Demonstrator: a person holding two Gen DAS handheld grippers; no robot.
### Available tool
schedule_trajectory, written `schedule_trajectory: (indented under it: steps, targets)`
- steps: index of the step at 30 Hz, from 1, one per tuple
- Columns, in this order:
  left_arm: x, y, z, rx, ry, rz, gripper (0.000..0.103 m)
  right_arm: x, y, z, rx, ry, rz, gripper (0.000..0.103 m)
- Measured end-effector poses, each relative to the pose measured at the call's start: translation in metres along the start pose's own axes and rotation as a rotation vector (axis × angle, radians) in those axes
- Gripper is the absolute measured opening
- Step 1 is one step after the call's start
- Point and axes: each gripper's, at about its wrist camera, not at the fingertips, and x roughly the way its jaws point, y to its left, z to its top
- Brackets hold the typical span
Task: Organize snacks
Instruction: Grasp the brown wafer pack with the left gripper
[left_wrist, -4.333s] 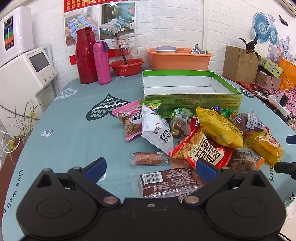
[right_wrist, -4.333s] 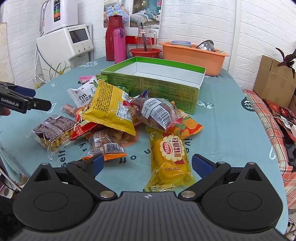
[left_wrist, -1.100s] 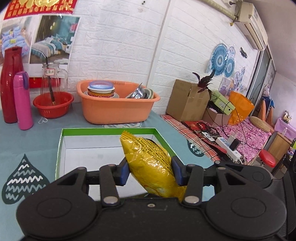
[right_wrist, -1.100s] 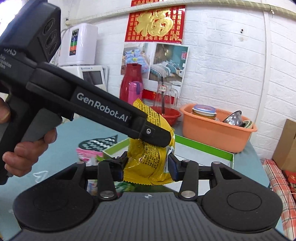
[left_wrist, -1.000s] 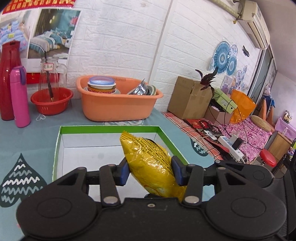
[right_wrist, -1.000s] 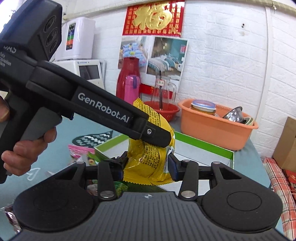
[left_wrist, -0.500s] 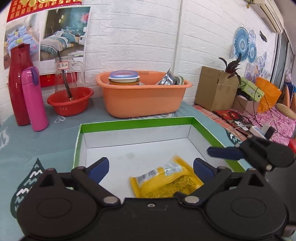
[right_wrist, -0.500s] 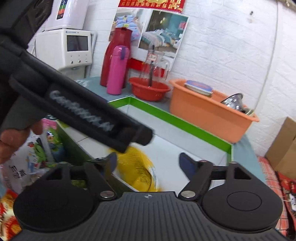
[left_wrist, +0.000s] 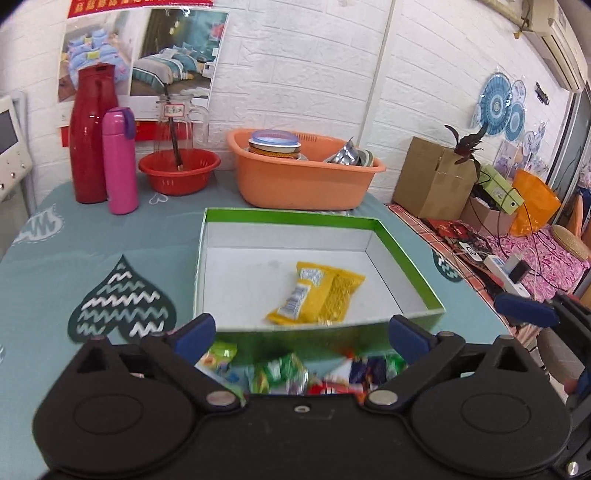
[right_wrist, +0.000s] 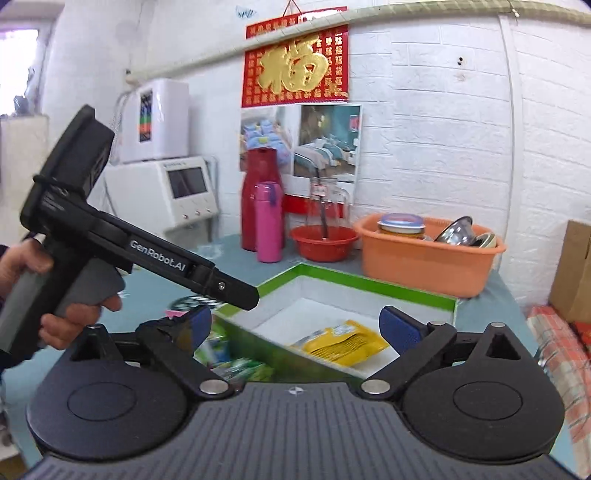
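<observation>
**Yellow snack pack lying in the box**

The yellow snack pack (left_wrist: 316, 293) lies flat on the white floor of the green-edged box (left_wrist: 291, 219), nothing else in there with it. Both the left gripper (left_wrist: 301, 330) and right gripper (right_wrist: 295, 325) have their jaws spread wide with nothing between them (they just finished opening). More snack packets (left_wrist: 280, 374) sit outside the box's near wall.
</observation>
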Motion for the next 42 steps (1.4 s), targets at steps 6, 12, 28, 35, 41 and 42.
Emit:
schedule_trajectory:
  steps: [6,12,28,35,41,42]
  targets:
    - [-0.037,0.011,-0.056,-0.021,0.054,-0.005,0.103,-0.018,0.031,-0.029,0.157,0.128,0.091,0.103]
    - [-0.067,0.041,-0.103,-0.14,0.108,0.027,0.103,-0.017,0.064,-0.05,0.203,0.206,0.167,0.103]
    - [-0.069,0.079,-0.144,-0.272,0.211,-0.051,0.103,0.011,0.096,-0.09,0.286,0.381,0.231,0.103]
    - [-0.063,0.08,-0.142,-0.267,0.233,-0.069,0.103,0.021,0.107,-0.093,0.263,0.406,0.247,0.103]
    - [-0.061,0.08,-0.144,-0.252,0.233,-0.066,0.081,0.031,0.115,-0.096,0.238,0.38,0.232,0.101]
    - [-0.063,0.08,-0.144,-0.251,0.23,-0.069,0.075,0.032,0.116,-0.096,0.227,0.377,0.225,0.094]
